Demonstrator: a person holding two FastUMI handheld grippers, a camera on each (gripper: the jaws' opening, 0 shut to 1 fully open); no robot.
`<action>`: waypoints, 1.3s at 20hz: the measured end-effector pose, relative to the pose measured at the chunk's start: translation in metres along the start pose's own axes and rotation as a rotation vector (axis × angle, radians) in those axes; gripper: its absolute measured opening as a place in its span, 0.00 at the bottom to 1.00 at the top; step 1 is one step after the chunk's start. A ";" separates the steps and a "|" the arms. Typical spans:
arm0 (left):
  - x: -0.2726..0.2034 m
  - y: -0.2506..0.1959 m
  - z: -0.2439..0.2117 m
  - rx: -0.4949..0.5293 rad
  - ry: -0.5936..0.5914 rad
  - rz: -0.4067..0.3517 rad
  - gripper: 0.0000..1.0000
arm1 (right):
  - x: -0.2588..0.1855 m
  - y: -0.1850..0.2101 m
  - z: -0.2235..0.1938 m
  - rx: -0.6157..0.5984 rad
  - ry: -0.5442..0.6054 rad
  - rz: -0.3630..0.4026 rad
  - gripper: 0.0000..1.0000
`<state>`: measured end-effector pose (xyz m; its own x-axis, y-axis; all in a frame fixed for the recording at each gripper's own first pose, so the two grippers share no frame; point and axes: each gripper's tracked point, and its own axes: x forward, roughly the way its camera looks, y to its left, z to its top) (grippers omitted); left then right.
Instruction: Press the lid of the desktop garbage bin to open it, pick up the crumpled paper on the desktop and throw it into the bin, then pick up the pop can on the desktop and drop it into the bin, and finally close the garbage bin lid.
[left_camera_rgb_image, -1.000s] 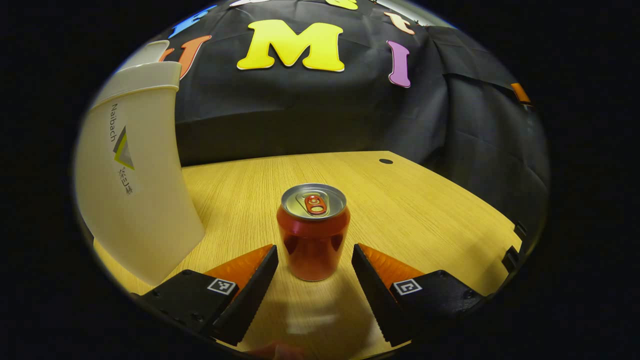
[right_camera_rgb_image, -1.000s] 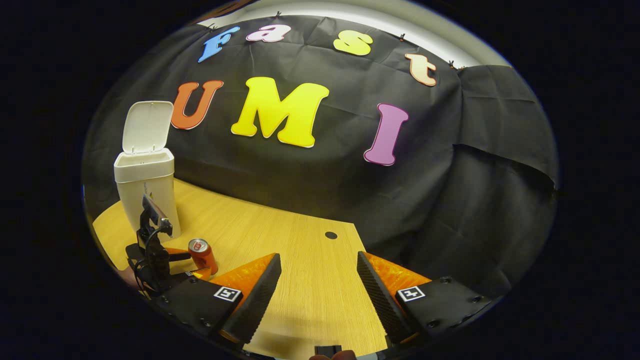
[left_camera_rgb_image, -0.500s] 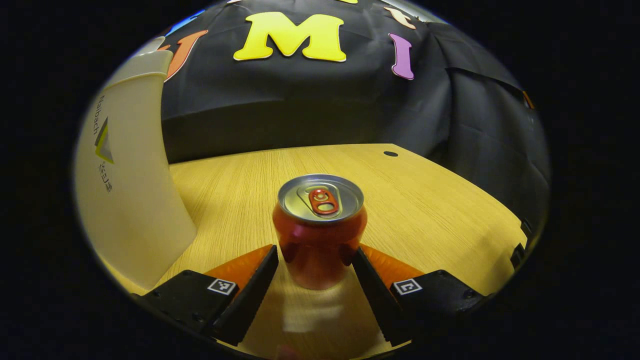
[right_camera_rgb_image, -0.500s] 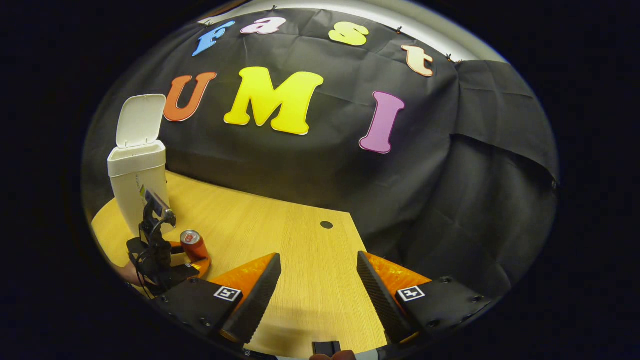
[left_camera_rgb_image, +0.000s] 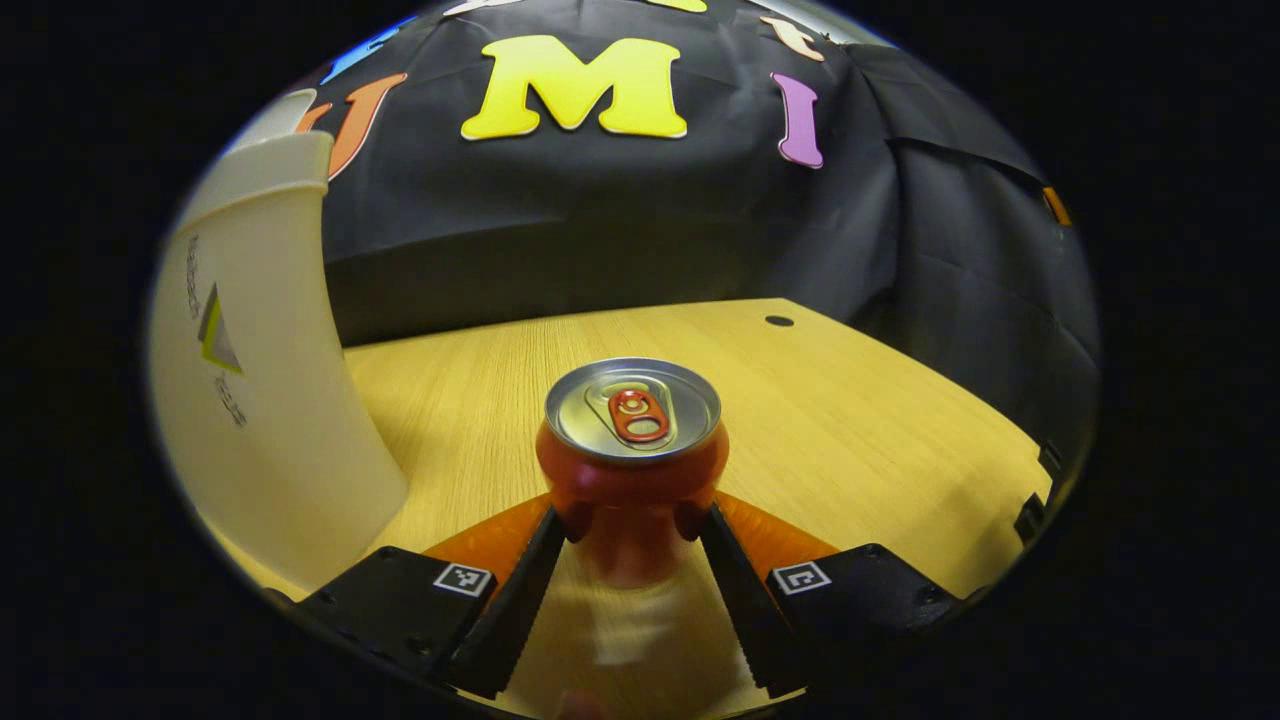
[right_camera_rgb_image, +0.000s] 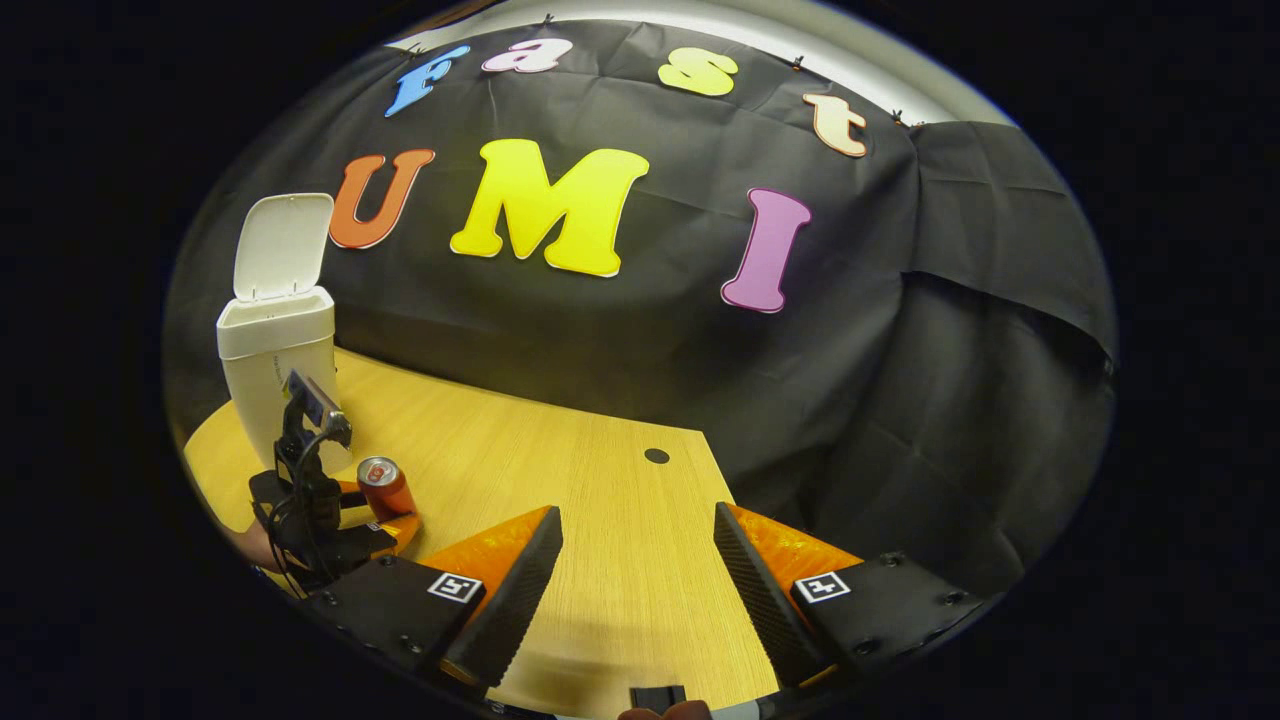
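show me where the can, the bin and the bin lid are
can (left_camera_rgb_image: 632, 412), left gripper view, on its silver top.
bin (right_camera_rgb_image: 285, 375), right gripper view, on its front wall.
lid (right_camera_rgb_image: 283, 247), right gripper view, on the raised lid's inner face.

Upright red pop can (left_camera_rgb_image: 630, 470) beside open-lidded white bin (right_camera_rgb_image: 275, 375)

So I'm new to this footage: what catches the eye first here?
The red pop can, upright on the wooden desk, clamped between the left gripper fingers. Beside it stands the white garbage bin with its lid raised. The right gripper hangs open over bare desk.
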<state>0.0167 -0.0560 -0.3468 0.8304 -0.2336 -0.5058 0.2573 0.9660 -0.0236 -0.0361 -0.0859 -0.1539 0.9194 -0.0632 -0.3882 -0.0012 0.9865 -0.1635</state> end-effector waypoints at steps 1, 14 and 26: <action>-0.008 0.001 0.013 -0.001 -0.018 0.006 0.86 | 0.001 0.004 0.003 0.003 -0.008 0.004 0.97; -0.101 0.069 0.222 -0.022 -0.247 0.194 0.85 | -0.004 0.015 0.046 0.101 -0.111 0.070 0.97; -0.142 0.239 0.241 -0.071 -0.235 0.537 0.85 | 0.024 0.037 0.075 0.143 -0.116 0.163 0.97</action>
<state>0.0800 0.1815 -0.0727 0.9247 0.2796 -0.2585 -0.2561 0.9590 0.1211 0.0158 -0.0392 -0.1017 0.9507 0.1081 -0.2906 -0.1050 0.9941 0.0260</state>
